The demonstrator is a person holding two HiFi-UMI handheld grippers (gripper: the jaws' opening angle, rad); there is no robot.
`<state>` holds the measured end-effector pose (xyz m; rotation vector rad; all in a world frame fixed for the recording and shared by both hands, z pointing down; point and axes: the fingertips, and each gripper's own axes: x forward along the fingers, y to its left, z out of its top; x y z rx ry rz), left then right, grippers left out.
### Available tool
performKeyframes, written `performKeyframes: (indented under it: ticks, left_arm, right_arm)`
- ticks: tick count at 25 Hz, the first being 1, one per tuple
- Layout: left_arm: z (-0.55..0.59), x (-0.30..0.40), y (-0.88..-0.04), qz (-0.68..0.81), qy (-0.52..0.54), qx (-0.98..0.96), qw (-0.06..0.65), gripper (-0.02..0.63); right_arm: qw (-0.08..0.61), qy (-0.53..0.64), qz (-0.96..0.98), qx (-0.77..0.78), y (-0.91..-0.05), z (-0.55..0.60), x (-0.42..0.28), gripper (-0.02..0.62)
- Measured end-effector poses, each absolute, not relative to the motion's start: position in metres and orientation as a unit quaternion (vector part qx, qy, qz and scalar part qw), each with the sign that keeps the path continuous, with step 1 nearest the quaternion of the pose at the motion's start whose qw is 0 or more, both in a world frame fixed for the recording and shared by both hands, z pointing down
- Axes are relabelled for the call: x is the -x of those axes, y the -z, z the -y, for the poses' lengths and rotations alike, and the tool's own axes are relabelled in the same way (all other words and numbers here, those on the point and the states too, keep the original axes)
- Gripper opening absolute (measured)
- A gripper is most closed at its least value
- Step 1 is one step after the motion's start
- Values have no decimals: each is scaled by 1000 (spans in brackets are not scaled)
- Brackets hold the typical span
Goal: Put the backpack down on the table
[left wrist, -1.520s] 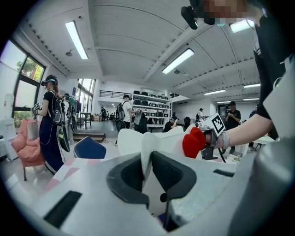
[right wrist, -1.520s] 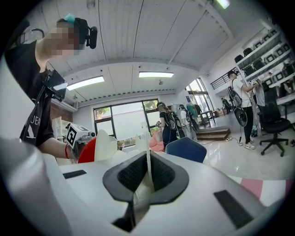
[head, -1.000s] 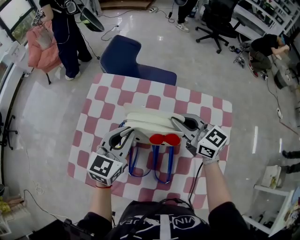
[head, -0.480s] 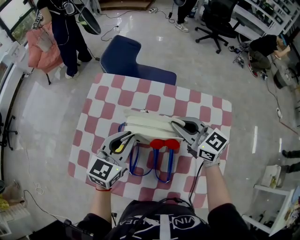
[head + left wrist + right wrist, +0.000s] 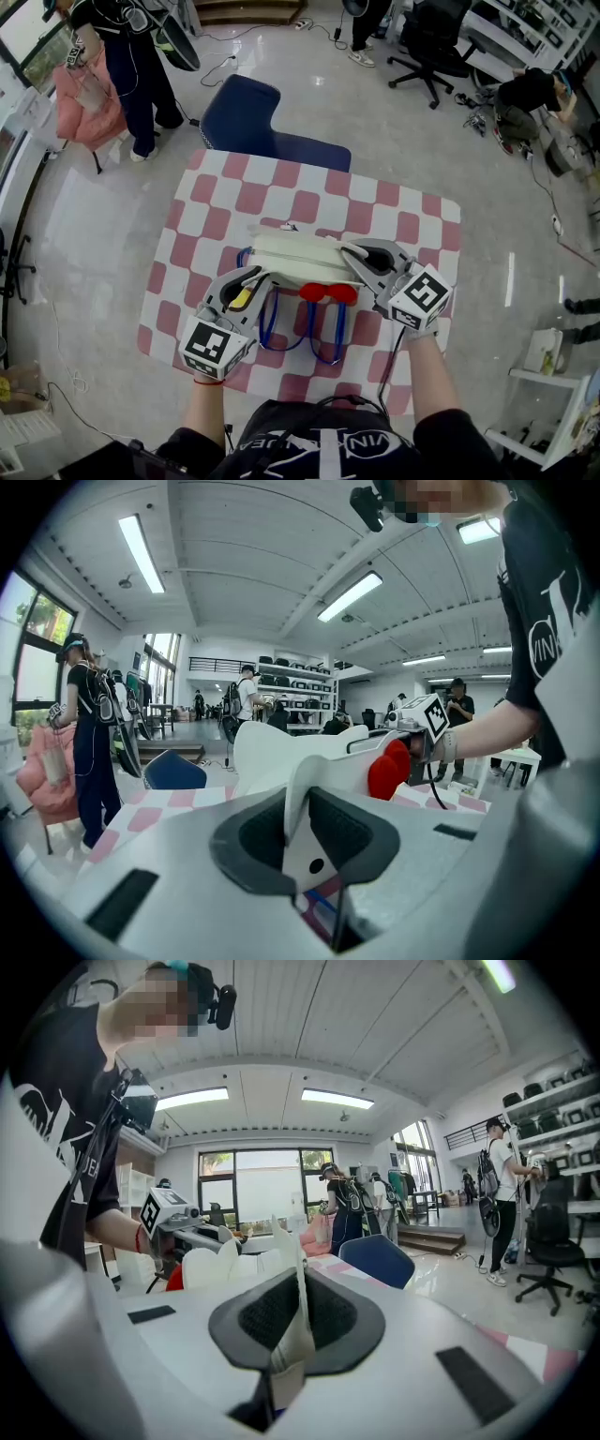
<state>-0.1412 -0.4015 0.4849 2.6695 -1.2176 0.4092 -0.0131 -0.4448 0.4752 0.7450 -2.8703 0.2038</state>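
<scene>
While I gripped it at both ends, item one, the white backpack [image 5: 292, 255], sat over the centre of the pink-checked table [image 5: 225, 192], with its red bow [image 5: 328, 293] and blue straps [image 5: 274, 328] trailing toward 6 o'clock.

- Left gripper [image 5: 248, 283], at the pack's 8 o'clock: jaws pinched on a white panel edge.
- Right gripper [image 5: 354, 253], at 3 o'clock: jaws pinched on a thin white edge.
- Base contact with the cloth: I could not tell.
- Risk noted: letting go of one side first, or before the base seated, would likely topple the pack. The loose straps could also snag a jaw.
</scene>
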Motion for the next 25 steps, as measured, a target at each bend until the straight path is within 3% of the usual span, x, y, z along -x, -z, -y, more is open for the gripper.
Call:
performKeyframes:
  ticks: [11, 25]
  left_arm:
    - [403, 147, -489, 446, -153, -878, 80, 72]
    - [387, 157, -463, 493, -184, -850, 27, 94]
  right_arm:
    - [132, -37, 942, -305, -478, 450, 8, 35]
    - [106, 1, 922, -372, -438, 429, -14, 41]
